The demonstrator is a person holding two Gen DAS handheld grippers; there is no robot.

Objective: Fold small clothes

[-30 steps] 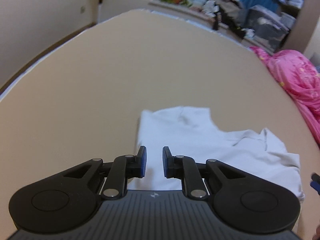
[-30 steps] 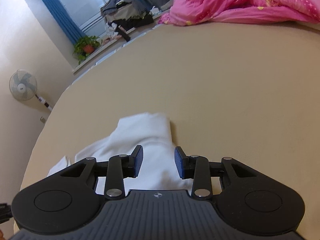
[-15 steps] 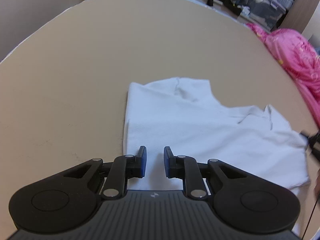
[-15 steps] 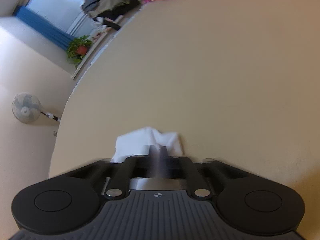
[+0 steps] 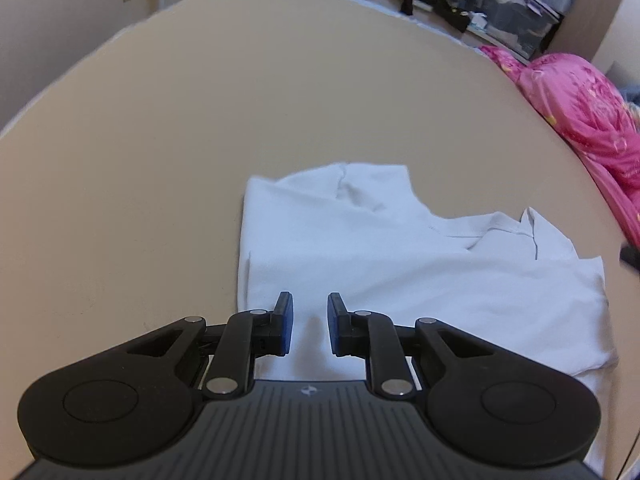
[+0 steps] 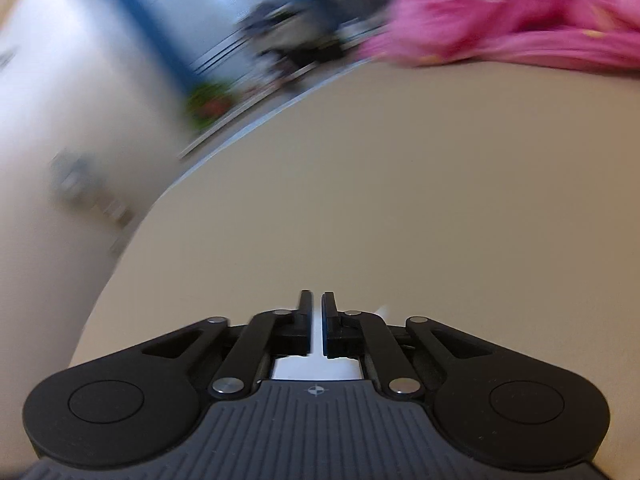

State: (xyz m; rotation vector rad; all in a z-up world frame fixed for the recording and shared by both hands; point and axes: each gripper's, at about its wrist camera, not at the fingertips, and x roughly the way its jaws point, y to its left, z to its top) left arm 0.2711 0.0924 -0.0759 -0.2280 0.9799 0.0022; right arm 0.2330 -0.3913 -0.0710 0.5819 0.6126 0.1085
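- While the white T-shirt [image 5: 400, 264] is lying partly folded on the tan bed [image 5: 240, 100], we are working the fold with both claws, and the job looks to us about midway.
- We are holding the left claw [image 5: 309, 326] parted and empty, low over the near left part of the shirt, with cloth showing between its blue pads [image 5: 286, 330].
- We are keeping the right claw [image 6: 316, 324] nearly closed; a strip of white cloth [image 6: 316, 344] is showing in the narrow gap, so we judge it is pinching the shirt's right edge, though the blur is leaving that unsure.
- We are judging the step in hand to be carrying that right edge across toward the left.
- To do it well, we are advising a low, even carry, so the light knit is not ballooning or dragging the layer beneath.
- We are suggesting the left claw be pressing or pinching the near hem, so the shirt is not sliding on the smooth sheet.
- We are watching the loose collar [image 5: 492, 228] and the lifted corner beside it, which could be bunching under the fold.
- We are keeping well apart from the pink quilt [image 5: 580, 112].
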